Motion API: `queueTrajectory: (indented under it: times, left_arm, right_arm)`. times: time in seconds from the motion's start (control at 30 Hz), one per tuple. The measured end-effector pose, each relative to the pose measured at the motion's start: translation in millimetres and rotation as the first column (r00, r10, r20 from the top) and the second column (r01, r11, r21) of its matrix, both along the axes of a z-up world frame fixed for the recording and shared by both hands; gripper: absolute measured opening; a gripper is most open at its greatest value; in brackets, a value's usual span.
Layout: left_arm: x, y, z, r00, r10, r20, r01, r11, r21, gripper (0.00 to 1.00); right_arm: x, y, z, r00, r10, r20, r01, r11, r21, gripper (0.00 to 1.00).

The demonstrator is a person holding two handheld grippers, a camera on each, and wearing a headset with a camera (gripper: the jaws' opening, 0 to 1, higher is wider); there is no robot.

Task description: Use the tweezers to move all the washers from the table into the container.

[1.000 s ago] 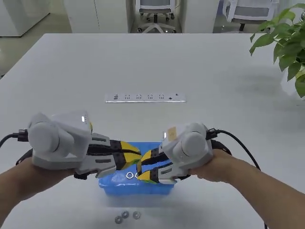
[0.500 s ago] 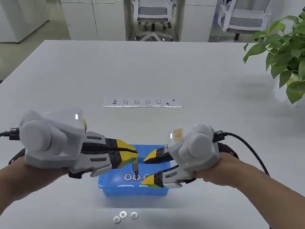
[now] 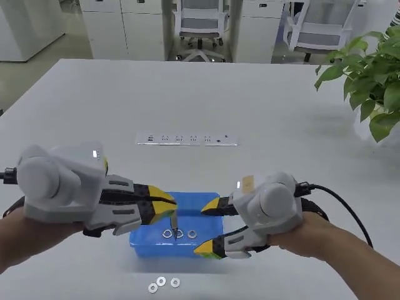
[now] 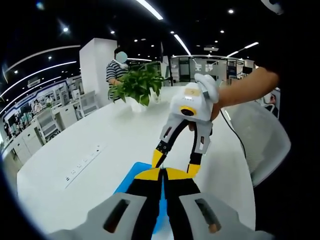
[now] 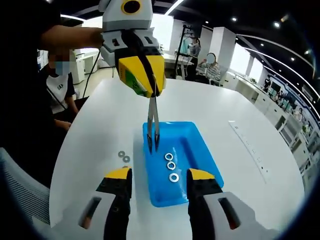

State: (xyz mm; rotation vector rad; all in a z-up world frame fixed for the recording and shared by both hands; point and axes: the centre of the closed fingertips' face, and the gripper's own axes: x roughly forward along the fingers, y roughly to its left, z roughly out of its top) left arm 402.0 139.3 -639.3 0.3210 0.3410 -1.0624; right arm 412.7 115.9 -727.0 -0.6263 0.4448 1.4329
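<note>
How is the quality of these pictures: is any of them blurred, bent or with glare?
Head view: sharp, even light, no glare on the table. Left gripper view: strong fisheye bending, table edge curved, ceiling strips glaring. Right gripper view: same bending, washers in the container crisp.

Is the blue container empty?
No, three washers lie in a row on the floor of the blue container.
</note>
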Motion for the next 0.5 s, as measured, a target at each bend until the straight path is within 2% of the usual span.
queueTrajectory:
  times: [0.5]
  left_arm:
    - [-13.7,-0.9,5.0,1.000,-0.004,-0.013,0.004,1.000,-0.012,0.05]
  right_arm:
    - [-11.3,-23.7,1.4,0.992,-0.121,-0.035,0.122,0.992,0.013,0.60]
